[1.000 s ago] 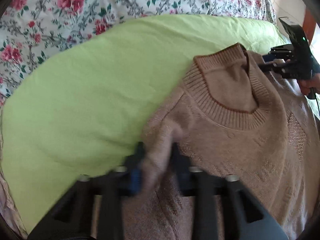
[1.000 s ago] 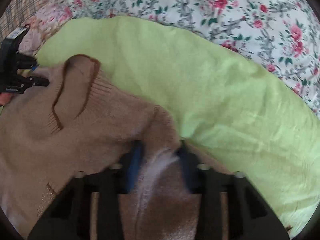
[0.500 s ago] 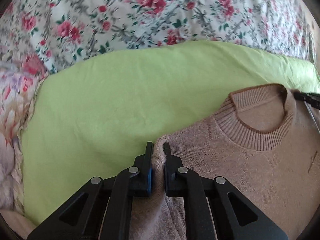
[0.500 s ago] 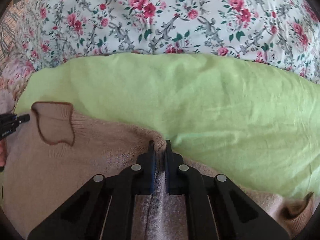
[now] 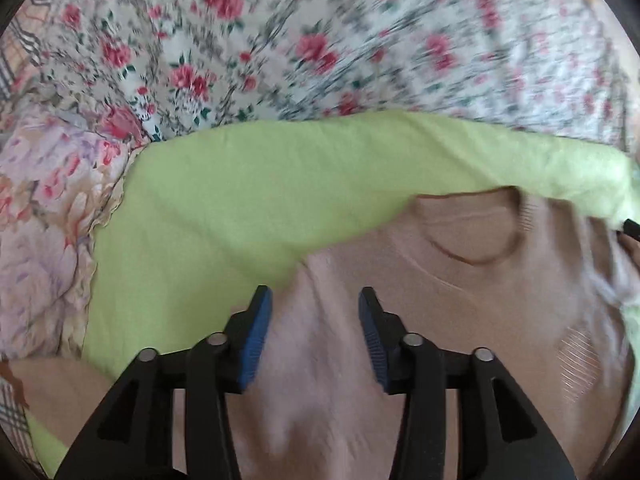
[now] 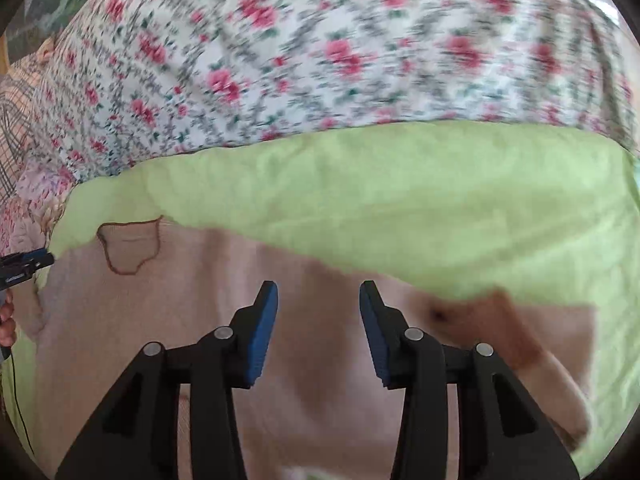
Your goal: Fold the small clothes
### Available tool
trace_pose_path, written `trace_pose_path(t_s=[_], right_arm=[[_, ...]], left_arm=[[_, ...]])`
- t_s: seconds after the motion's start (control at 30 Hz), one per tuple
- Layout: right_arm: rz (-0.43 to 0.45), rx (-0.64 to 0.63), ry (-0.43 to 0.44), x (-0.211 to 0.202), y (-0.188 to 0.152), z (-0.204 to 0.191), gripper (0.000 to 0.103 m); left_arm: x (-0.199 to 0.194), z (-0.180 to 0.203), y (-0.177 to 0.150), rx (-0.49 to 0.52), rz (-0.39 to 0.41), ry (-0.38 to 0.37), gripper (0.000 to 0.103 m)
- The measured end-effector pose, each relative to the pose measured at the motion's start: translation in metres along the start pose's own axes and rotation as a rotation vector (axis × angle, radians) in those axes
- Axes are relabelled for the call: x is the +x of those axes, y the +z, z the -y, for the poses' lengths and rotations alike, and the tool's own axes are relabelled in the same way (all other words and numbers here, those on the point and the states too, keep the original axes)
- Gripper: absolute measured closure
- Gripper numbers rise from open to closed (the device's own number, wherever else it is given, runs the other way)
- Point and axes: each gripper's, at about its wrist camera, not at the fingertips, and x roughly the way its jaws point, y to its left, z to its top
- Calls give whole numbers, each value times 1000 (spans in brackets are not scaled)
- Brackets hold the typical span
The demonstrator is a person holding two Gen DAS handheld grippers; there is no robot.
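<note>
A beige knitted sweater [image 5: 460,300] with a brown-edged round collar [image 5: 472,232] lies flat on a lime-green cloth [image 5: 240,200]. My left gripper [image 5: 316,304] hovers above its left shoulder, jaws opening, nothing pressed between the blue pads. In the right wrist view the same sweater [image 6: 240,300] spreads below my right gripper [image 6: 318,298], whose jaws are also opening over the knit without pinching it. The collar [image 6: 130,242] sits at the left there, and a sleeve [image 6: 520,344] lies to the right. The left gripper's tip [image 6: 28,264] shows at that view's left edge.
A floral bedspread [image 5: 320,40] with red roses covers the bed beyond the green cloth [image 6: 400,200]. A pale pink flowered quilt [image 5: 44,220] bunches at the left. A checked fabric [image 6: 12,120] shows at the far left edge. Both views are motion-blurred.
Both grippers were shut on the sweater's shoulders; now both have let go, spread their jaws and lifted back. The sweater has settled flat on the green cloth.
</note>
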Motion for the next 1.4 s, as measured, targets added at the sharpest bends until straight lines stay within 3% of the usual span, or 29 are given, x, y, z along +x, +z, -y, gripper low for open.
trace_pose_path(t_s=[0.13, 0.2, 0.5, 0.6, 0.63, 0.67, 0.7, 0.73, 0.9, 1.07, 1.23, 1.4], right_arm=[[29, 58, -41, -37, -18, 54, 43], [12, 76, -50, -41, -21, 71, 43], [9, -29, -103, -27, -6, 77, 43], [-94, -83, -112, -7, -4, 76, 43], [-114, -98, -127, -3, -5, 74, 46], [-125, -107, -135, -1, -7, 72, 72], [-130, -99, -134, -1, -9, 71, 86], [-123, -69, -123, -5, -9, 69, 89], [-36, 89, 61, -33, -14, 46, 90], [-13, 204, 295, -56, -14, -19, 90], [-62, 220, 526, -56, -9, -114, 90], [-162, 162, 621, -30, -7, -205, 90]], left_arm=[[-28, 44, -38, 1, 4, -83, 41], [-34, 60, -58, -14, -20, -133, 41], [-27, 111, -135, -87, -171, -270, 40], [-29, 119, -151, -76, -191, -283, 40], [-29, 121, -154, -70, -192, -278, 40], [-31, 121, -156, -68, -191, -275, 40], [-32, 118, -157, -72, -192, -277, 40], [-33, 117, -158, -82, -194, -282, 40], [-40, 110, -161, -122, -187, -303, 40], [-53, 102, -168, -143, -170, -315, 40], [-56, 87, -176, -200, -167, -325, 40], [-60, 74, -179, -233, -149, -333, 39]])
